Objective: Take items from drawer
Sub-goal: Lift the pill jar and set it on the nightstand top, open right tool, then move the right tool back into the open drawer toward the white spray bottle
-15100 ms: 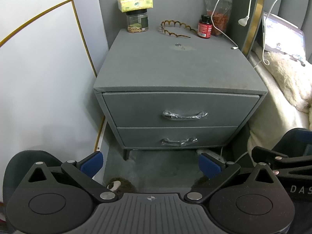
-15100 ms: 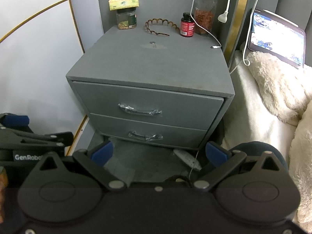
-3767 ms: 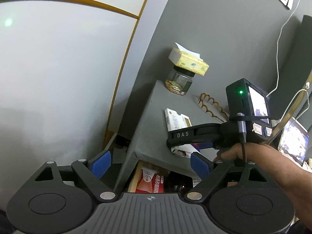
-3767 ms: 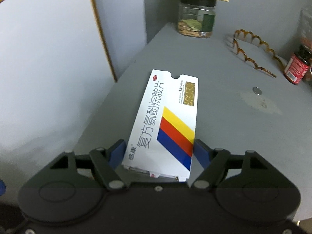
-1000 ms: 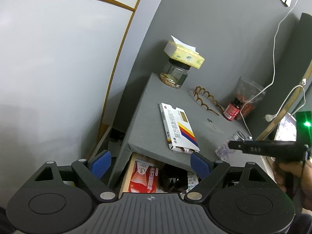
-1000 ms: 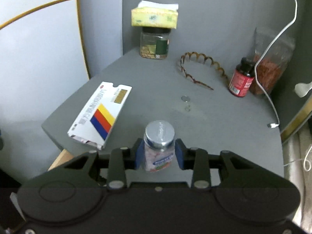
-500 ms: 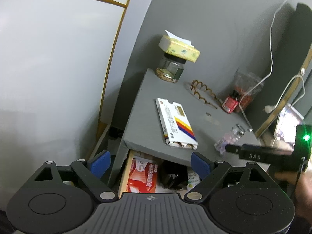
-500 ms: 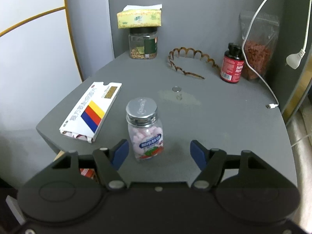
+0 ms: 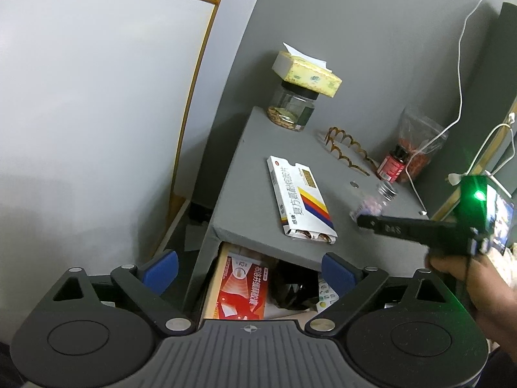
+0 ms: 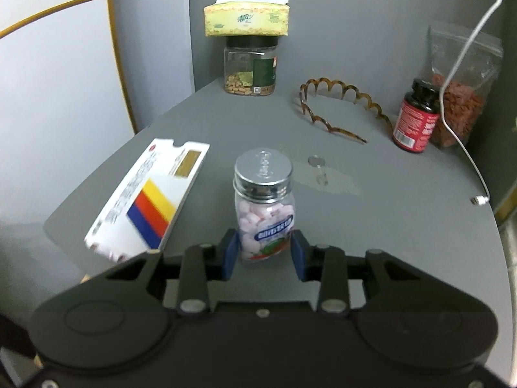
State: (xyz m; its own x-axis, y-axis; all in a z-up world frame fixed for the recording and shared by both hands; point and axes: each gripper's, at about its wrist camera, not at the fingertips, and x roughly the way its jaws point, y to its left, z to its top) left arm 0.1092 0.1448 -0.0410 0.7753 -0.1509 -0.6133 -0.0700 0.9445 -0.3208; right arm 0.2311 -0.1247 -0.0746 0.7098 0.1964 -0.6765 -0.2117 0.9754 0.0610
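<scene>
A small glass bottle of pink tablets [image 10: 264,207] with a silver lid stands upright on the grey nightstand top [image 10: 387,213]. My right gripper [image 10: 264,253] has closed around its base, fingers touching both sides. A white medicine box [image 10: 148,200] with yellow, red and blue stripes lies to its left, also in the left wrist view [image 9: 299,199]. My left gripper [image 9: 249,273] is open and empty above the open top drawer [image 9: 210,287], which holds a red box [image 9: 243,287], a dark item and a blister pack.
At the back of the nightstand stand a glass jar [image 10: 250,66] with a tissue pack [image 10: 246,17] on it, a brown headband [image 10: 336,110], a red bottle [image 10: 415,116] and a bag of red berries [image 10: 462,97]. A white cable [image 10: 452,77] hangs at the right. A white wall panel [image 9: 97,113] stands left.
My right gripper was open just behind the tablet bottle half a second ago; it has now moved in and closed on the bottle's base. The left gripper has stayed over the drawer.
</scene>
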